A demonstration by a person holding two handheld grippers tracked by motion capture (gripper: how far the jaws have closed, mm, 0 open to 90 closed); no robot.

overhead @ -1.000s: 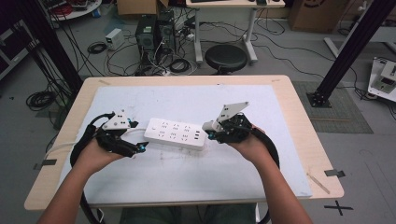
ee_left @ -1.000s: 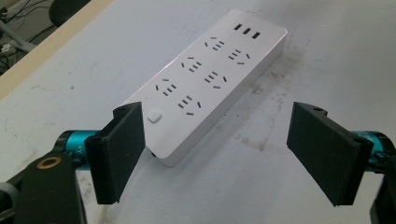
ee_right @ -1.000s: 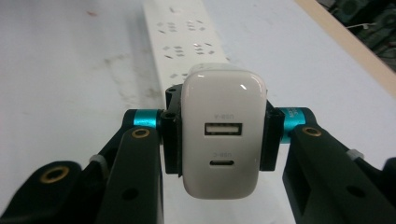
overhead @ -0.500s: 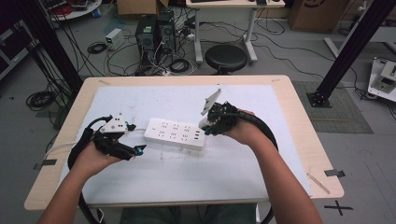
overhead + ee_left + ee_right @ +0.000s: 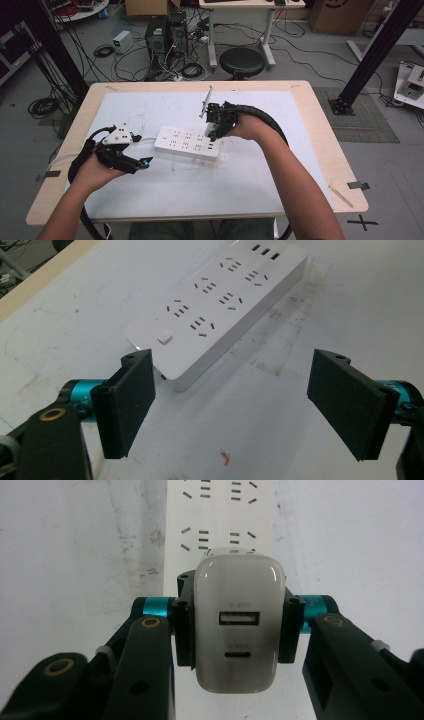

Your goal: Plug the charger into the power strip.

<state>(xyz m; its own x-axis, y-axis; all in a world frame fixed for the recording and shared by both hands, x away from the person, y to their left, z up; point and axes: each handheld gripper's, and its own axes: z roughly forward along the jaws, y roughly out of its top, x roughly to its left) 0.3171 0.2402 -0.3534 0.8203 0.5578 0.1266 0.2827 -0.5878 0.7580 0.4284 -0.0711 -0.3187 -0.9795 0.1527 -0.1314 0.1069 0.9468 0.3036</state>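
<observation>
Right gripper (image 5: 234,622): clamped on a white USB charger (image 5: 239,625), its two ports facing the gripper's camera.
Charger to strip: the white power strip (image 5: 189,143) lies directly past the jaws, just beyond the charger; contact cannot be told.
Strip's long axis: runs straight away from the right gripper, in line with its reach.
Left gripper (image 5: 235,410): jaws wide, holding nothing; the strip's switch end (image 5: 163,336) lies just ahead, its length slanting away to the upper right.
Nearer hand: judged the right.
</observation>
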